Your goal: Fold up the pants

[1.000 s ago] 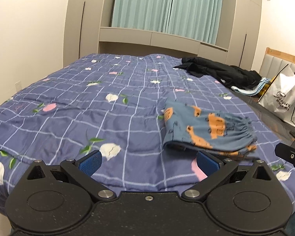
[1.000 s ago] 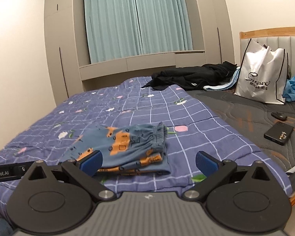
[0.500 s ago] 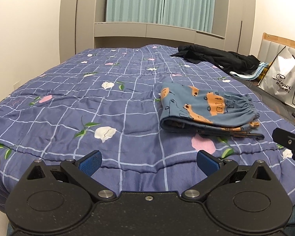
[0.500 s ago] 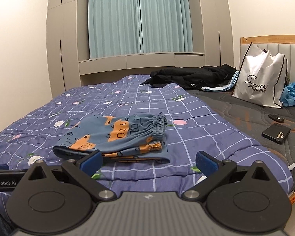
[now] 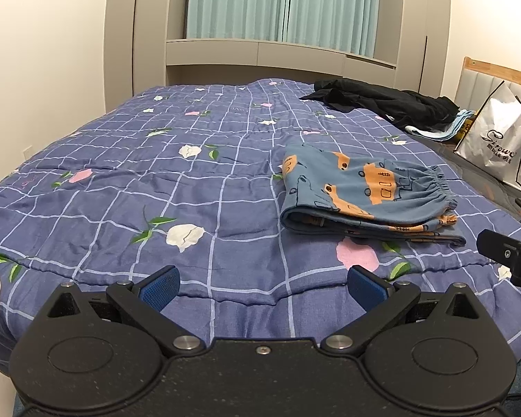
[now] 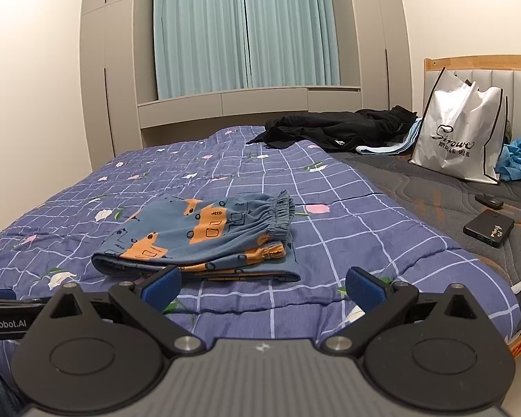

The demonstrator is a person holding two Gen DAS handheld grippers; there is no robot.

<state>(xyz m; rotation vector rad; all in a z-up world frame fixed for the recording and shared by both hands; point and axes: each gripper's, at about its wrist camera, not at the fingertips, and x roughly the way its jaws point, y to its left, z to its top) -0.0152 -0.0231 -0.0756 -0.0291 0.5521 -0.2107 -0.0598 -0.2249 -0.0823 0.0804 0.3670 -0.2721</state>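
The blue pants with orange prints [image 5: 364, 194] lie folded in a flat stack on the purple checked quilt [image 5: 156, 191], near the bed's front edge. They also show in the right wrist view [image 6: 205, 239], elastic waistband to the right. My left gripper [image 5: 262, 286] is open and empty, held back off the front edge, left of the pants. My right gripper [image 6: 264, 283] is open and empty, just in front of the pants and not touching them. Part of the right gripper's body [image 5: 510, 257] shows at the left view's right edge.
A black jacket [image 6: 340, 127] lies at the far right of the bed. A white shopping bag [image 6: 458, 135] stands by the headboard [image 6: 469, 66]. A black phone [image 6: 488, 231] and a small key fob [image 6: 489, 201] lie on the grey mattress [image 6: 416, 191]. Curtains and wardrobes stand behind.
Both grippers have drawn back from the bed and tilted up, so the folded pants sit farther away in both views. Both stayed open and empty.
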